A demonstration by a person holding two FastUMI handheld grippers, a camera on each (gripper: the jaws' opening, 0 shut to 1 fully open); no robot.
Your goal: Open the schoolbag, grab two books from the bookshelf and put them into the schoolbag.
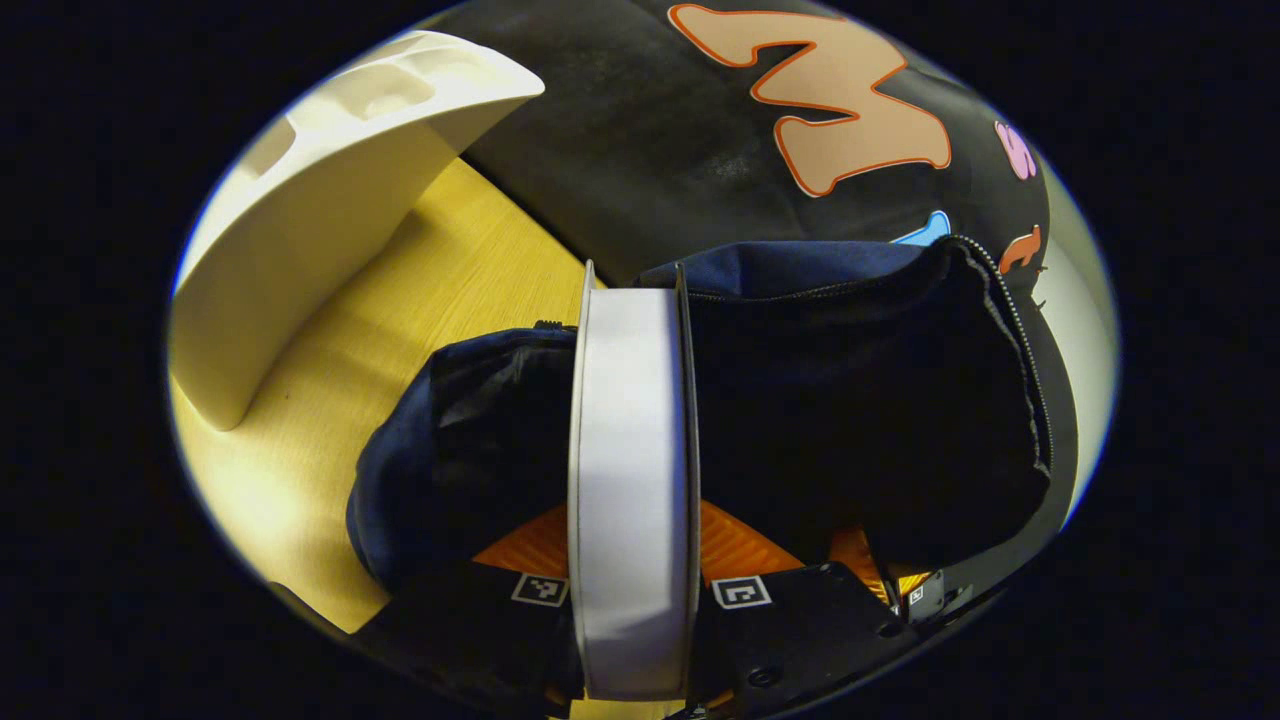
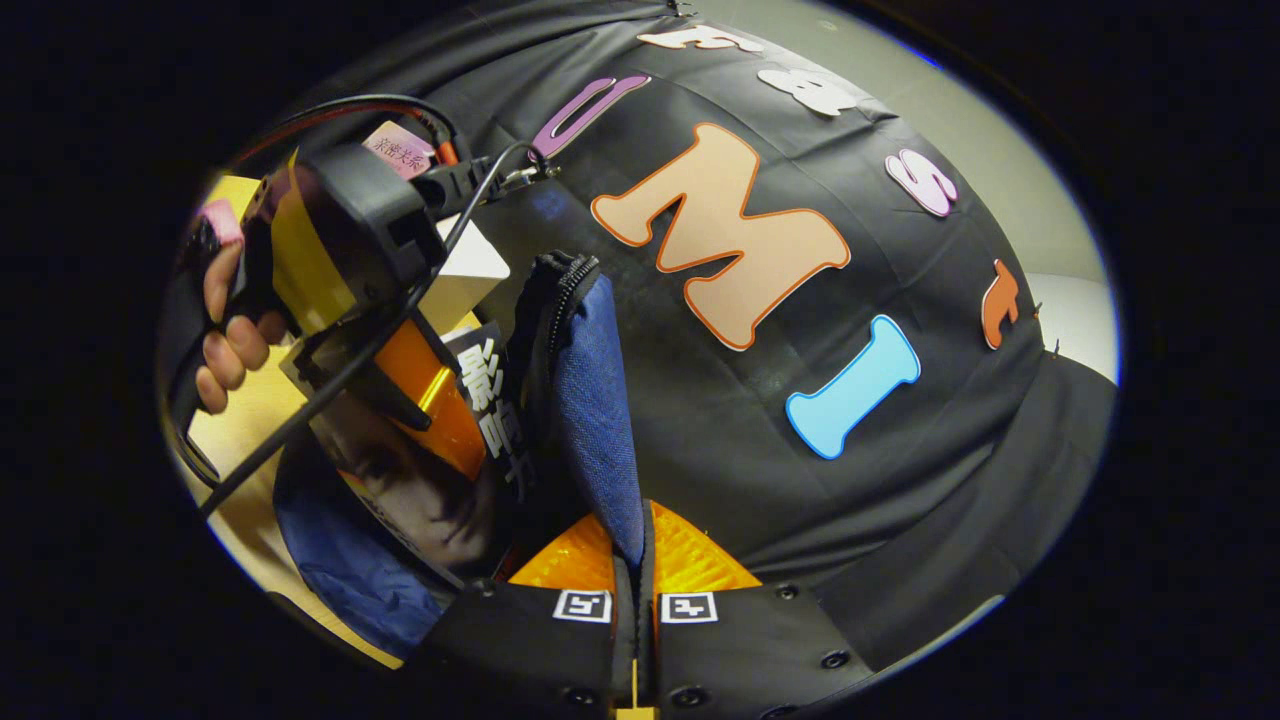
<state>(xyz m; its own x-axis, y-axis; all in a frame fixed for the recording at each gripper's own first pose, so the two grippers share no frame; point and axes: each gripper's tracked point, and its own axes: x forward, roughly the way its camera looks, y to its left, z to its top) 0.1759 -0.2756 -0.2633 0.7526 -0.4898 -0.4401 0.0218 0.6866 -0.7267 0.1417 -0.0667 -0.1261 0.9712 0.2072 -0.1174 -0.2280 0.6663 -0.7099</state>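
Observation:
In the left gripper view, my left gripper (image 1: 632,565) is shut on a thick book (image 1: 630,440), held edge-up with its pale page block facing the camera. The book's far end reaches into the open mouth of the dark navy schoolbag (image 1: 870,400). In the right gripper view, my right gripper (image 2: 632,560) is shut on the schoolbag's blue zip-edged flap (image 2: 595,400) and holds it up. Left of the flap, the left gripper (image 2: 430,400), carried by a hand (image 2: 225,335), lowers the dark-covered book (image 2: 440,495) into the bag.
A white bookshelf (image 1: 320,200) stands on the wooden table (image 1: 440,290) to the left of the bag; its corner (image 2: 470,265) also shows behind the left gripper. The booth's black cloth wall rises right behind the bag.

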